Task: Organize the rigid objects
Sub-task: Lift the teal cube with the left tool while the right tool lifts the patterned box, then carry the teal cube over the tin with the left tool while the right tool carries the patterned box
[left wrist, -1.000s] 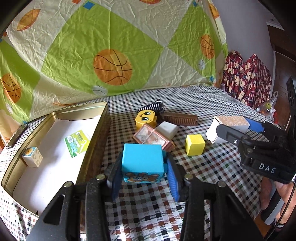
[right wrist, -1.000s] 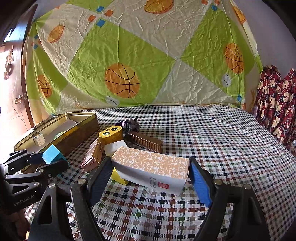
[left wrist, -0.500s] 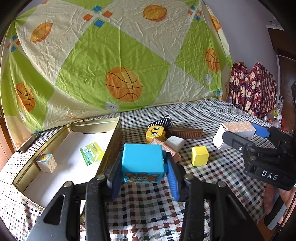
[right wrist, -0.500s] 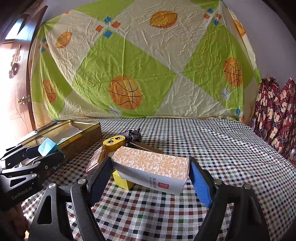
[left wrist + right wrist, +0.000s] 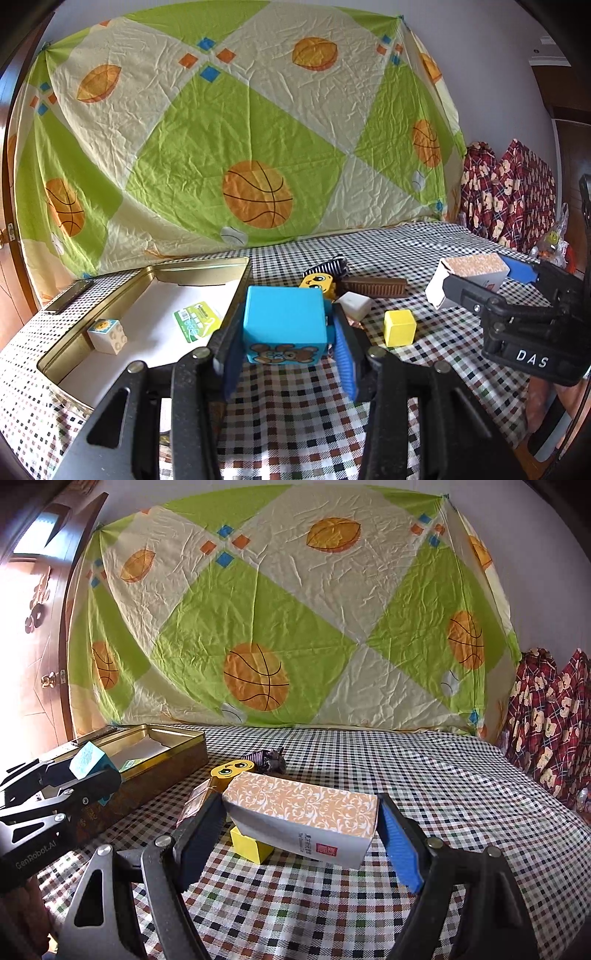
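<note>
My left gripper [image 5: 286, 347] is shut on a blue cube with a bear picture [image 5: 284, 323], held above the checkered cloth beside the gold tin tray [image 5: 207, 266]. It also shows in the right wrist view [image 5: 88, 758]. My right gripper [image 5: 299, 823] is shut on a long orange-patterned box [image 5: 303, 808], held above the cloth; the box also shows in the left wrist view [image 5: 471, 275]. A white toy brick [image 5: 107, 335] and a green card [image 5: 197, 320] lie in the tray.
On the cloth lie a yellow cube [image 5: 399, 326], a yellow face block [image 5: 317, 283], a white block [image 5: 355, 304], a brown bar [image 5: 373, 286] and a striped item [image 5: 330, 266]. A basketball-print sheet hangs behind. A phone [image 5: 68, 300] lies at the far left.
Both grippers have risen and tilted up with their loads; the tray and loose blocks sit lower and farther in view. Holds are unchanged.
</note>
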The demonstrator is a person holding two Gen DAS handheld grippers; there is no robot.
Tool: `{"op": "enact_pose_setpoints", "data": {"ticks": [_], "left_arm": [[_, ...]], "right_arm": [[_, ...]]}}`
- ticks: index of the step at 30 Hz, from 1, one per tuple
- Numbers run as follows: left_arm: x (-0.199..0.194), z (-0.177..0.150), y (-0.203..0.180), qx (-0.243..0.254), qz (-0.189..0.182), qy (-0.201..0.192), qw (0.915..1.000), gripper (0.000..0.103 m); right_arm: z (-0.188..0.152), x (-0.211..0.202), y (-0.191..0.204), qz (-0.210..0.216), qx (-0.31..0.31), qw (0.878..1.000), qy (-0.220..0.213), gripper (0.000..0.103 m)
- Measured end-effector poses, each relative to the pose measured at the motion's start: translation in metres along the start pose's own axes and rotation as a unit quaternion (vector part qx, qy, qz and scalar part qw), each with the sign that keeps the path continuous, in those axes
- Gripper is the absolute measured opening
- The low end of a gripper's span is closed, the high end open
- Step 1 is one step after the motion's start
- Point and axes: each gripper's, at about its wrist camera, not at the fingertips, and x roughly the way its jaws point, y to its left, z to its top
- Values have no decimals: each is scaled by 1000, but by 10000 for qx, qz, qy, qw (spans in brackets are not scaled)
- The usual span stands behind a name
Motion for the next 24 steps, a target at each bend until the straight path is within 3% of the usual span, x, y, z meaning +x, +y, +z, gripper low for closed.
{"op": "enact_pose_setpoints", "data": {"ticks": [24], "left_arm": [[-16,0,13,-347,106,-537,9979,42]], "right_arm": [[1,-14,3,-201,-26,9990,-398,82]]}}
